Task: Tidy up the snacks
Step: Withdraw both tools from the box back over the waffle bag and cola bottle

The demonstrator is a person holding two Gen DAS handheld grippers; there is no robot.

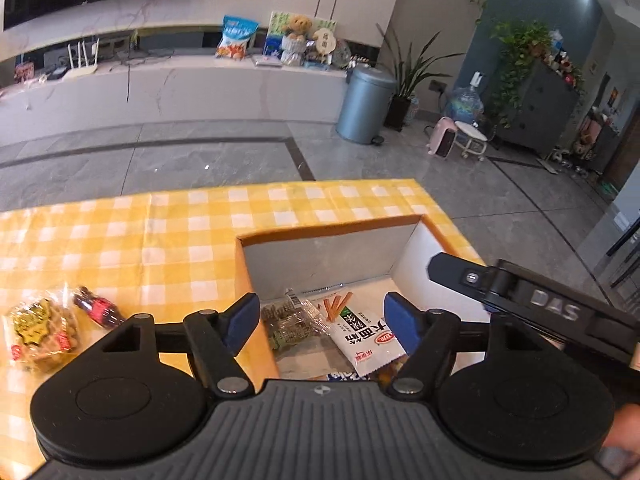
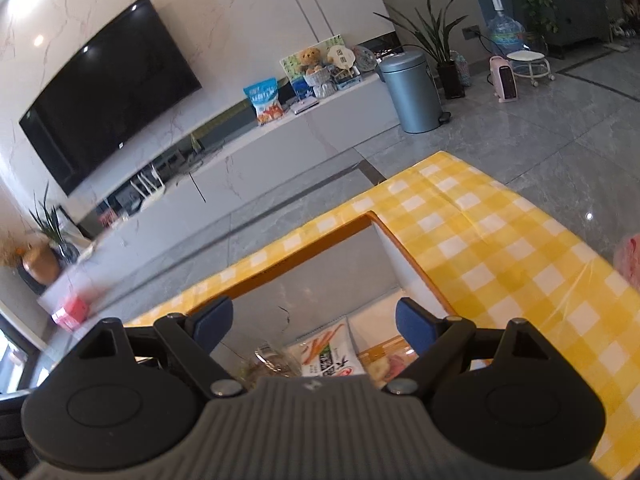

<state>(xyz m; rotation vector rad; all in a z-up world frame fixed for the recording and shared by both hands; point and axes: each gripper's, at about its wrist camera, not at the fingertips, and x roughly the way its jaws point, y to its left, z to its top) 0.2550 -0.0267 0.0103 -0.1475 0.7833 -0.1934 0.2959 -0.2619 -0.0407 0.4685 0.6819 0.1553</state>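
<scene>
**Both grippers empty over the box, two snacks left on the cloth**

The landmark was the orange-rimmed box [image 1: 256, 248] sunk into the yellow checked tablecloth [image 1: 120, 240]; the left gripper [image 1: 320, 322] hung over its near end with jaws spread wide and nothing between them; the right gripper [image 2: 314, 320] hovered above the same box, jaws likewise spread and empty. Inside the box lay a white noodle-stick packet [image 1: 360, 332], with a clear packet of greenish snacks [image 1: 290, 320] just beside it toward the box's left wall; a pinkish packet [image 2: 390, 362] showed in the right wrist view only, beside the white one. Outside, well to the left of the box, a yellow-green nut bag [image 1: 40, 328] rested on the cloth, touching or nearly touching a small dark red packet [image 1: 96, 308]. By my judgement the step in hand was fetching those two; the left gripper, being nearer, should take one at a time, pinching at a crimped edge rather than the bulging middle, lifting clear of the box's rim before release.
</scene>
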